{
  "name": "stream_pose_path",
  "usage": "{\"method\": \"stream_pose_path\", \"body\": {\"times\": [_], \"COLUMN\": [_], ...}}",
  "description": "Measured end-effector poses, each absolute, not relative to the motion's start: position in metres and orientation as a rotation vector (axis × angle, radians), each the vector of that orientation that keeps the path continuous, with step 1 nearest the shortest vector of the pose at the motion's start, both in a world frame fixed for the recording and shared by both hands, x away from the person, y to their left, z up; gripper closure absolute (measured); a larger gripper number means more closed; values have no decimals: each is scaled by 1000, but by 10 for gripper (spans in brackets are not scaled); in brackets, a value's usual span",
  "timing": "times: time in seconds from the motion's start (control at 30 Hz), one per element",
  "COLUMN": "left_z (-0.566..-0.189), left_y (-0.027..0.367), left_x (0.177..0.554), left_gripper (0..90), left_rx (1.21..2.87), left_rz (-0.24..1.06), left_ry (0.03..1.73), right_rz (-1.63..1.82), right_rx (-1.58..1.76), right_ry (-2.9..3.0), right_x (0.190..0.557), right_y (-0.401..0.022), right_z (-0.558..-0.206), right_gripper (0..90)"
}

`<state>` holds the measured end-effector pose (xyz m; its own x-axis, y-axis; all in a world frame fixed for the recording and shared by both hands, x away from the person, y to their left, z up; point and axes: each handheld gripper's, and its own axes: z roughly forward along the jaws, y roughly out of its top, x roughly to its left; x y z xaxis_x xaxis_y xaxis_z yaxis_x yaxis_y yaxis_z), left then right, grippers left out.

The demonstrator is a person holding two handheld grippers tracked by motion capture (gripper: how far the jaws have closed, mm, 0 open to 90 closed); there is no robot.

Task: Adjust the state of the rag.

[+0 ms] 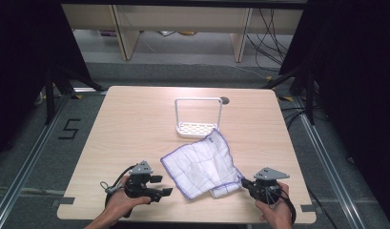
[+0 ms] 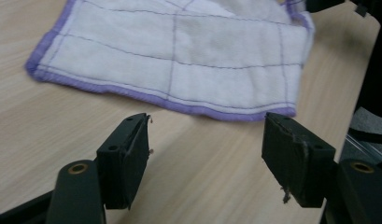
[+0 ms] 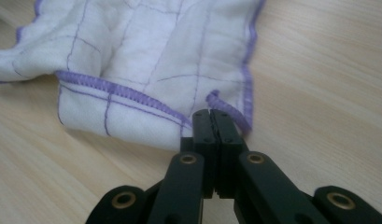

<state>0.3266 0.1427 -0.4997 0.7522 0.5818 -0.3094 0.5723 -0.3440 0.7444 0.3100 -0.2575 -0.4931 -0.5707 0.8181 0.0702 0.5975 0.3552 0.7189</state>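
A white cloth point(image 1: 200, 164) with purple stitching and a purple hem lies crumpled on the wooden table point(image 1: 135, 124), near its front. My right gripper point(image 1: 245, 182) is at the cloth's right front corner, jaws shut on the hem of the cloth point(image 3: 146, 56), gripper tip point(image 3: 211, 114) pinching a fold. My left gripper point(image 1: 163, 185) rests to the left of the cloth, jaws wide open with nothing between them. In the left gripper view the open gripper point(image 2: 205, 140) faces the cloth's hemmed edge point(image 2: 179, 56), a short gap away.
A white wire-frame rack point(image 1: 198, 117) with a perforated base stands behind the cloth at the table's middle. A small round hole point(image 1: 224, 100) is in the tabletop behind the rack. Shelving and cables lie on the floor beyond the table.
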Motion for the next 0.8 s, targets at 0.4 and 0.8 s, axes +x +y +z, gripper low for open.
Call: {"method": "stream_pose_path", "body": {"times": [0.4,0.8], "left_z": [-499,-515], "left_y": [99,59], "left_x": [307,318], "left_gripper": [271,748], "left_rx": [2084,2187], "left_rz": [70,227], "left_ry": [740,560], "right_rz": [1086,1000], "right_rx": [1344,1418], "right_ry": [2097,2259], "right_x": [309,328], "right_y": [-261,-247], "right_z": [-473,-496], "right_gripper": [504,632]}}
